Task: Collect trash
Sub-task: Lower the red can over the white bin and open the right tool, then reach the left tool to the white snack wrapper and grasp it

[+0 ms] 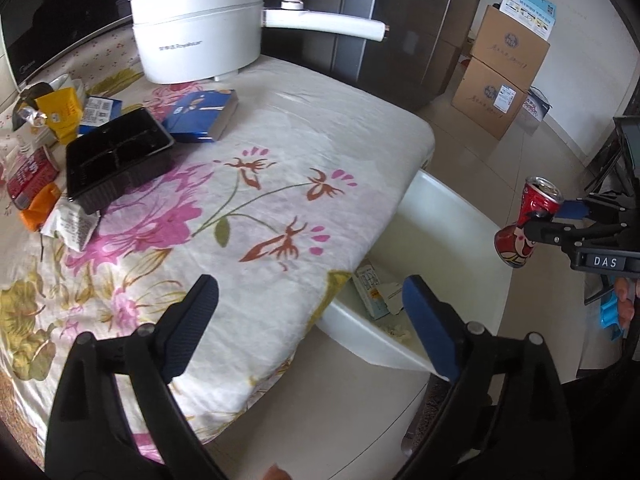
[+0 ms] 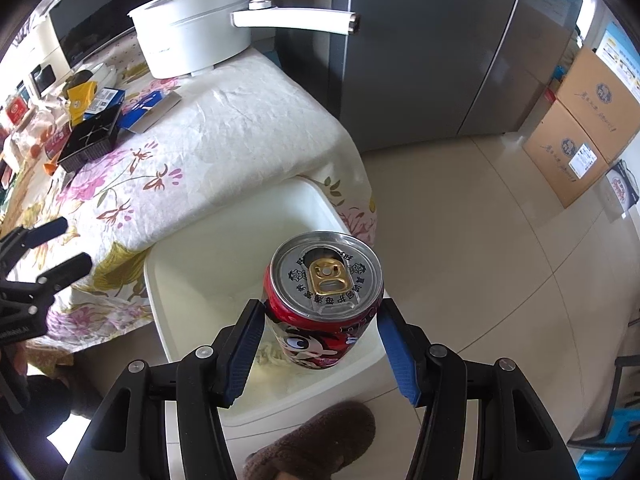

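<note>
Your right gripper (image 2: pixel 320 344) pinches a red drink can (image 2: pixel 324 300) between its jaws, above the white bin (image 2: pixel 224 240) that stands on the floor against the desk (image 2: pixel 240 120) corner. The can's lower end is cut off behind the jaws in the right wrist view. Your left gripper (image 1: pixel 312 320) hangs over the desk edge beside the bin with jaws spread and nothing between them. Inside the bin, a small carton (image 1: pixel 374 292) and pale scraps show; the desk edge and the left jaw hide the rest of its floor. On the desk, far from the bin, lie a black tray (image 1: pixel 116 152), a blue box (image 1: pixel 200 114), wrappers (image 1: pixel 60 114) too crowded to tell apart, and a white pot (image 1: pixel 200 40). A brown slipper (image 2: pixel 320 440) is partly cut off below the bin.
</note>
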### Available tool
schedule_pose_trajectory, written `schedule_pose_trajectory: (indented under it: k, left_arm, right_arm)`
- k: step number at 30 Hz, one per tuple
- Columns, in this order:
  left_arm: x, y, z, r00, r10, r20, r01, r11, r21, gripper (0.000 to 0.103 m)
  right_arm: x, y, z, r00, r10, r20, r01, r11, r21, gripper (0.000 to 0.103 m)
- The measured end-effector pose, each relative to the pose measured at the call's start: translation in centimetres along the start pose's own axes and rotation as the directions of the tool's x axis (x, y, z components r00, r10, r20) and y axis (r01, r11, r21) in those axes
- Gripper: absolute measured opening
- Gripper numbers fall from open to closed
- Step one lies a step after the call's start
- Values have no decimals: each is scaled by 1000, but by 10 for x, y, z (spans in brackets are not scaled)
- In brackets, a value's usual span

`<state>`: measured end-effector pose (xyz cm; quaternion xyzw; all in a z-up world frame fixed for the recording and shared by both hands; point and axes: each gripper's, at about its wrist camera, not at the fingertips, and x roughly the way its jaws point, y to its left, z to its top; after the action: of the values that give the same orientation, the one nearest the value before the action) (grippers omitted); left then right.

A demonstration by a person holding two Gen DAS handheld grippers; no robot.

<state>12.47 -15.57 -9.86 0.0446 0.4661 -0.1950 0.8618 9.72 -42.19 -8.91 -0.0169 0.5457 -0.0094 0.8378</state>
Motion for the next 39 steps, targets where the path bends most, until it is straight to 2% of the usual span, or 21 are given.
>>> schedule_pose_trajectory:
  k: [6, 20, 26, 27, 29, 30, 39]
  left_arm:
    - [-21, 30, -4, 1000, 27, 4, -27, 998, -53, 100]
    - [-63, 93, -27, 997, 78, -3, -77, 983, -166, 100]
    - [-77, 120, -37, 995, 101, -7, -100, 974, -201, 100]
    - [-79, 125, -39, 995, 104, -7, -103, 973, -208, 100]
    - [-82, 133, -42, 994, 110, -9, -109, 969, -222, 100]
    - [-84, 138, -44, 994, 113, -10, -112, 967, -229, 100]
    - [-99, 178, -62, 990, 138, -27, -139, 940, -313, 100]
  right_arm:
    - [12, 18, 3, 999, -15, -36, 14, 999, -29, 60]
    - [30, 61, 17, 996, -38, -81, 31, 996, -79, 60]
    - [41, 74, 25, 992, -35, -119, 27, 997, -66, 60]
    - [41, 76, 27, 992, -36, -121, 28, 998, -63, 61]
    - [41, 82, 31, 992, -43, -118, 35, 997, -64, 78]
    - [40, 86, 34, 993, -43, -108, 36, 997, -64, 80]
    - [24, 128, 52, 999, 3, -49, -8, 995, -103, 82]
